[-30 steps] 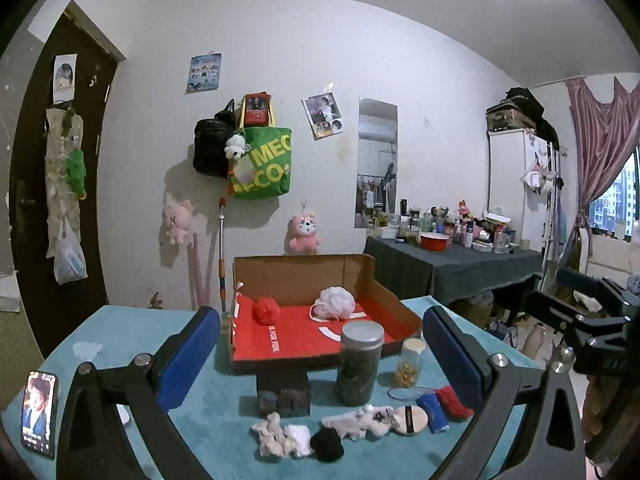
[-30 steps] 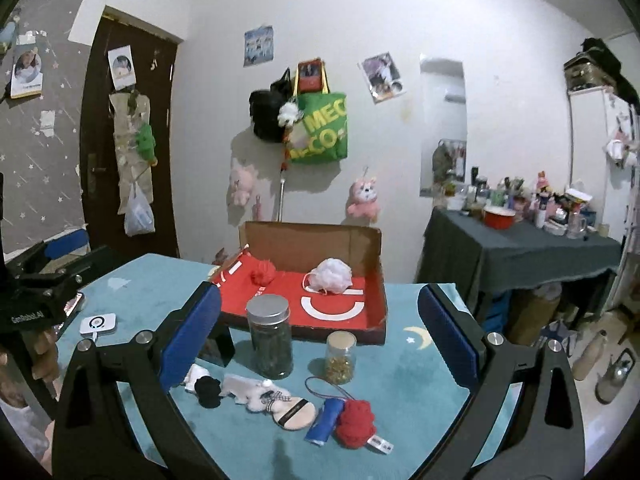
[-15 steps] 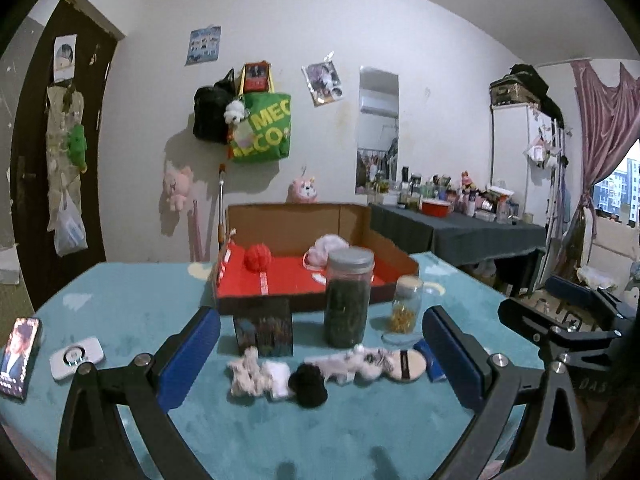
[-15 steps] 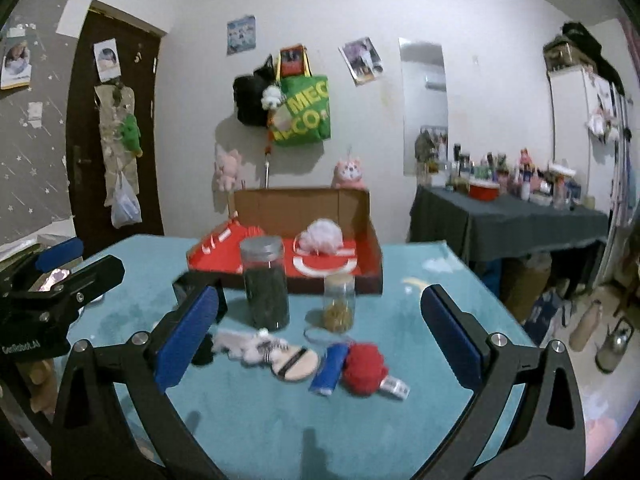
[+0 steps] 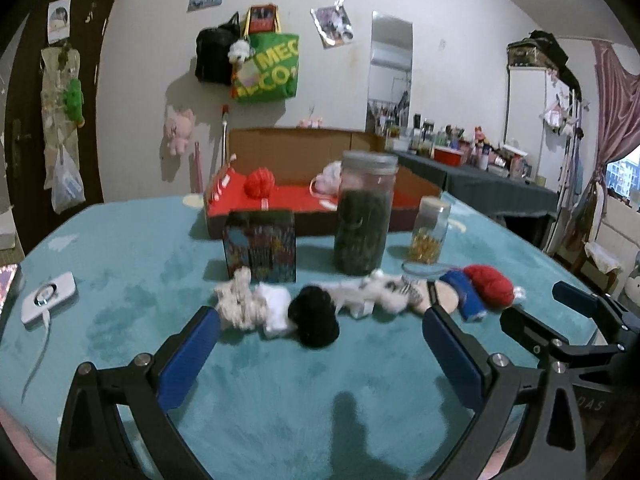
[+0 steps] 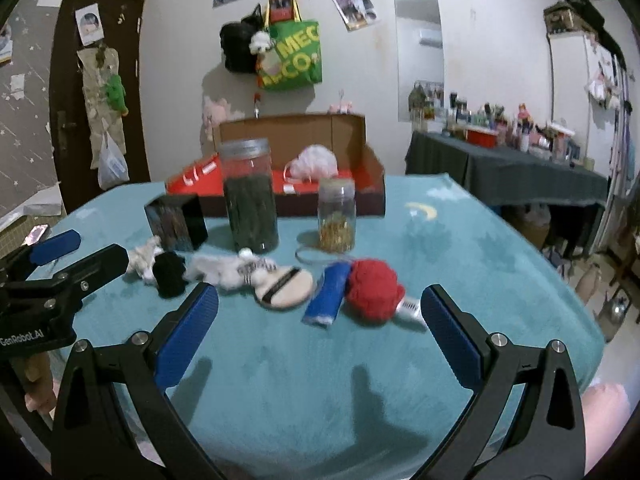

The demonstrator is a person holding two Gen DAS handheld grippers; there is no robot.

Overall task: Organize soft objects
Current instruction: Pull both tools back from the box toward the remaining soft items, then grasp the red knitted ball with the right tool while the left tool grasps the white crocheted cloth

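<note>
Soft toys lie in a row on the blue table (image 5: 120, 264). Your left gripper (image 5: 320, 332) and right gripper (image 6: 320, 312) are wide open, empty. The black pompom (image 5: 314, 316) looks light and squishy; pinch its middle gently.

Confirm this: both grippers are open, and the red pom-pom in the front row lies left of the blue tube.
Wrong side. The red pom-pom lies right of the blue tube, touching it, as the right wrist view shows. Both the left gripper and right gripper are open.
</note>
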